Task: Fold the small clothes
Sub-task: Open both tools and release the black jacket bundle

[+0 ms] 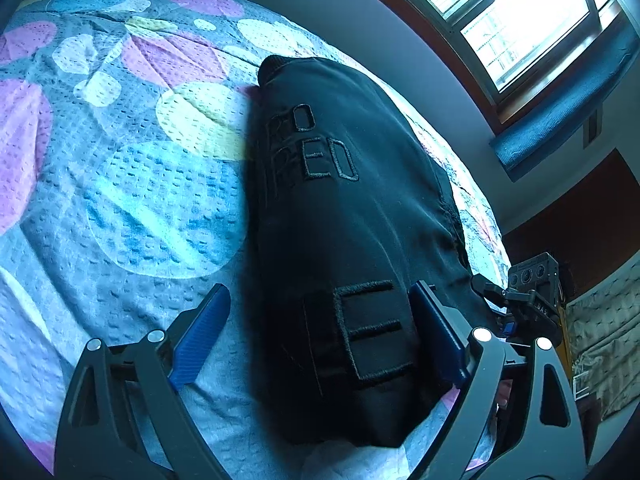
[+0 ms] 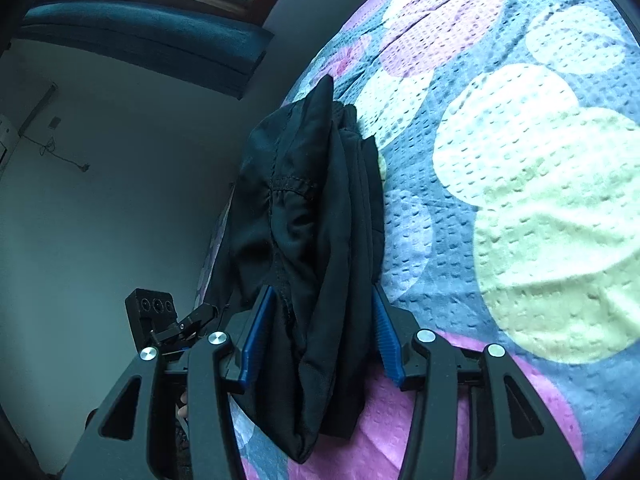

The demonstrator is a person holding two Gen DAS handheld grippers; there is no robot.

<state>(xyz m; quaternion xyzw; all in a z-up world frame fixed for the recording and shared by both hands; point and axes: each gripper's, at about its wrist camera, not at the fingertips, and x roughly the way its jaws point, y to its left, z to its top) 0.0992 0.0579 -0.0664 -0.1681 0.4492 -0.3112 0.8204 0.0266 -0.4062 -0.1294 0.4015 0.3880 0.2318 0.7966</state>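
A black garment [image 1: 352, 216] with stitched letters lies folded into a long bundle on the patterned bedspread [image 1: 120, 160]. My left gripper [image 1: 320, 320] is open, its blue pads on either side of the bundle's near end. In the right wrist view the same black garment [image 2: 316, 240] shows edge-on with several stacked layers. My right gripper [image 2: 320, 332] straddles its near end, blue pads close against both sides of the cloth. The other gripper shows at the edge of each view: the right one [image 1: 528, 300], the left one [image 2: 160, 316].
The bedspread [image 2: 520, 200] has large pastel circles. The bed's edge runs beside the garment, with a pale wall [image 2: 100, 200] beyond. A window [image 1: 520, 12] with a dark wooden frame and a blue padded ledge [image 1: 568, 104] sits above.
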